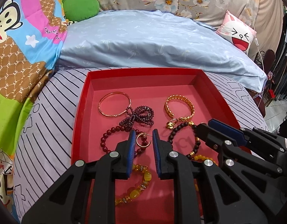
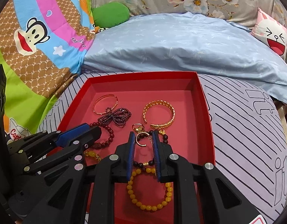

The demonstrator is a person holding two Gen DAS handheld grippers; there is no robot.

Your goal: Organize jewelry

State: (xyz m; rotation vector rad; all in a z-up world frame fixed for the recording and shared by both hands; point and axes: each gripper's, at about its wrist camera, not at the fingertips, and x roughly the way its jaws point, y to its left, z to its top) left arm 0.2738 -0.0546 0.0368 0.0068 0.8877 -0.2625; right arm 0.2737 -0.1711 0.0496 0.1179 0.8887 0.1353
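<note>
1. Left gripper hangs parted over a hoop earring in the red tray.
2. Right gripper, at its 3 o'clock, is parted too, around another hoop earring.
3. Striped cushion at 3 o'clock reads "it".

The left gripper stands open over a red tray on striped bedding, a small gold hoop showing between its blue pads. The right gripper reaches in from the right, near a dark bead bracelet. Farther back lie a thin bangle, purple beads, a gold cuff and a ring; red beads and yellow beads lie nearer.
</note>
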